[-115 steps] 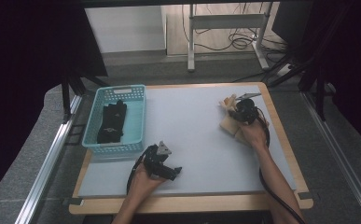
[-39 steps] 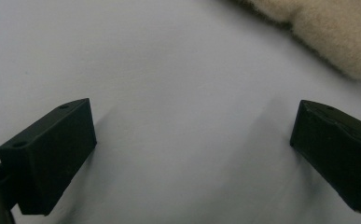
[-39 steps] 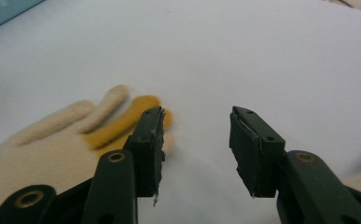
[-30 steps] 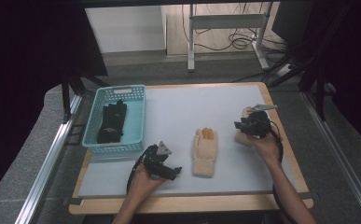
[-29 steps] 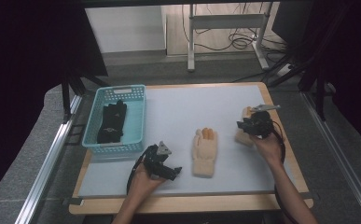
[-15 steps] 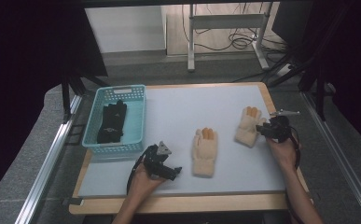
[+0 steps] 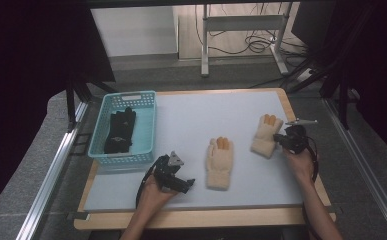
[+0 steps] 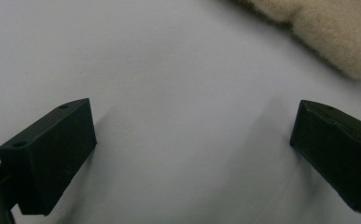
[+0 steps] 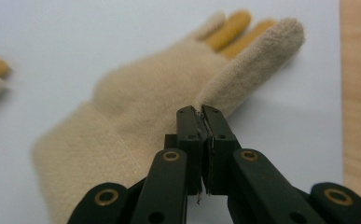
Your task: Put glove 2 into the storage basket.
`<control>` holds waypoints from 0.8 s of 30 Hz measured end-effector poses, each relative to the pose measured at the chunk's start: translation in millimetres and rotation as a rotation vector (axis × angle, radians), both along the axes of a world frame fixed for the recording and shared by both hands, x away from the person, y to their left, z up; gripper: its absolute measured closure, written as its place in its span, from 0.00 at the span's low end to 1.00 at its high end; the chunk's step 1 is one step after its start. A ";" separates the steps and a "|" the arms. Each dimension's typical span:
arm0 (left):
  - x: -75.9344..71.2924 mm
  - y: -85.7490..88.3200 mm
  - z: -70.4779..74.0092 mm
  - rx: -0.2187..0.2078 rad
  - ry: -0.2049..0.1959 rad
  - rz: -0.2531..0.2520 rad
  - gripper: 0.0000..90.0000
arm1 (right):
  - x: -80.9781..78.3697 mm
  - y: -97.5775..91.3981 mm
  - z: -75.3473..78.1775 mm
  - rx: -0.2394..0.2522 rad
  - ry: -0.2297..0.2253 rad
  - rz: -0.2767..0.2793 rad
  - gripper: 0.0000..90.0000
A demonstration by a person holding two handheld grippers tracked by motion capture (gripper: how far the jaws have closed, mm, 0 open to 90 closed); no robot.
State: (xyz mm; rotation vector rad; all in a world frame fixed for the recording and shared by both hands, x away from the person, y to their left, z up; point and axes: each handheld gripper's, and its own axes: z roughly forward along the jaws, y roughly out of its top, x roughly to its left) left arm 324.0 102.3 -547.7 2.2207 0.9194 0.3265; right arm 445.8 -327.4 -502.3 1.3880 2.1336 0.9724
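Overhead view, two close tong-mounted views

Both gloves (image 7: pixel 266 137) (image 7: pixel 219 163) look like fuzzy, matt fleece cloth, cream with smoother mustard fingertips (image 9: pixel 234 28). The mat (image 7: pixel 201 120) is smooth and matt pale grey, with a bare wood table edge (image 7: pixel 201 218) around it. The basket (image 7: pixel 143 100) is glossy turquoise plastic mesh; the dark gloves (image 7: pixel 119 131) inside are matt black fabric. The right gripper (image 9: pixel 202 112) is matt black plastic with brass-coloured rivets (image 9: pixel 171 156).
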 end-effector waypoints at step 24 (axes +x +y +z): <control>0.0 0.1 0.0 0.000 0.000 0.000 0.01 | 23.5 109.4 40.0 0.009 -0.046 0.212 0.76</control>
